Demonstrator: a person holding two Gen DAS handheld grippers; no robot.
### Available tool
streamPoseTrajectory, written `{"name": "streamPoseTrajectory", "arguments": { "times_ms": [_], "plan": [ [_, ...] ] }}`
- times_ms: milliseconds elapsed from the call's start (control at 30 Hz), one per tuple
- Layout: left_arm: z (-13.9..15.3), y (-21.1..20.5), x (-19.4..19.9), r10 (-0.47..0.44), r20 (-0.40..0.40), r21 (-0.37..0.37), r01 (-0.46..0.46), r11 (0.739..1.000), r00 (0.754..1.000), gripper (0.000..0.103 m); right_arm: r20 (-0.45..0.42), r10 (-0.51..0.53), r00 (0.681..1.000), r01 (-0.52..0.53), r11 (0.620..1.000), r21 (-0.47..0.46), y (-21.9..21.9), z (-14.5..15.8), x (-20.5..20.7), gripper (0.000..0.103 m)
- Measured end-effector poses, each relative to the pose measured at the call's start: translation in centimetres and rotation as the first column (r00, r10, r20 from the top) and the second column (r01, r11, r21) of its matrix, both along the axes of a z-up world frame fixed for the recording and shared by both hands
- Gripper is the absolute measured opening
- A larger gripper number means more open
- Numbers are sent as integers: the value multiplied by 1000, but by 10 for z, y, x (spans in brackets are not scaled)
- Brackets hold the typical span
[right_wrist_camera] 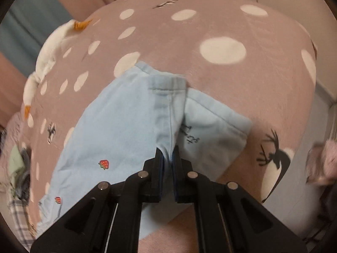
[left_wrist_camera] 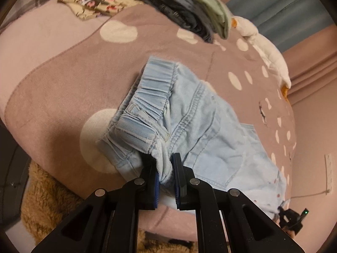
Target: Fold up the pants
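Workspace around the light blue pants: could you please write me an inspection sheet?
Surface: brown blanket with cream dots, bare beside the pants.
Job's things: light blue denim pants, elastic waistband bunched, strawberry print on leg.
Clutter: pile of dark and green clothes; white plush toy; cartoon-print cloth.
Grippers: left gripper jaws shut on waistband; right gripper jaws shut on leg seam.
Cables: thin cord.
Surroundings: pink curtain.

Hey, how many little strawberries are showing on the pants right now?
2, both in the right wrist view: one strawberry mid-leg, another lower left near the pants' edge. Folds may hide more.
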State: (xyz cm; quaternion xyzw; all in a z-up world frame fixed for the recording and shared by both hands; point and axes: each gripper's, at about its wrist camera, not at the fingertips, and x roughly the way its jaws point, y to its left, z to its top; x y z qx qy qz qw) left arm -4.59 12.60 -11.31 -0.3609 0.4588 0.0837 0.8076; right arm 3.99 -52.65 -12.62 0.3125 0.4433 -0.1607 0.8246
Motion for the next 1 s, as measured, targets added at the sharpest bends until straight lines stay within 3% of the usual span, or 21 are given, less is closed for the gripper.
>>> {"name": "streamPoseTrajectory", "arguments": {
  "times_ms": [167, 233, 333, 467, 567, 633, 700, 767, 800, 833, 1000],
  "plan": [
    [15, 2, -13, -28, 41, -40, 29, 999, 999, 9, 61, -1, 998, 4, 999, -48, 2, 31, -8, 7],
    [8, 1, -12, -32, 22, -20, 33, 999, 999, 10, 46, 13, 999, -11, 999, -45, 1, 25, -8, 7],
    [-15, -4, -2, -35, -70, 7, 36, 999, 997, 10, -60, 3, 998, -6, 999, -44, -3, -7, -7, 9],
    [-23, -6, 2, -42, -87, 21, 44, 999, 995, 10, -66, 8, 998, -11, 999, -33, -5, -13, -5, 9],
    [-30, 2, 2, -24, -88, -41, 21, 999, 996, 10, -92, -1, 996, -6, 997, -76, -7, -4, 0, 21],
    [-31, 1, 1, -20, -82, -48, 16, 999, 996, 10, -89, -25, 996, 16, 995, -98, -11, 2, -1, 36],
    [-31, -2, 1, -21, -79, -36, 18, 999, 997, 10, -87, -34, 996, 26, 996, -91, -15, 2, 2, 37],
    [-30, -3, 0, -25, -79, -26, 23, 999, 997, 10, -109, -30, 994, 20, 995, -93, -17, -1, 4, 33],
    [-30, -3, 0, -27, -79, -25, 25, 999, 996, 10, -115, -26, 993, 14, 995, -103, -16, -3, 6, 22],
    [-30, -3, 0, -29, -79, -28, 26, 999, 996, 10, -118, -23, 993, 9, 993, -114, -15, -3, 6, 5],
    [-30, -1, -1, -37, -76, -36, 35, 999, 996, 10, -68, -47, 997, 36, 988, -151, -18, 11, -5, 4]
  ]
}}
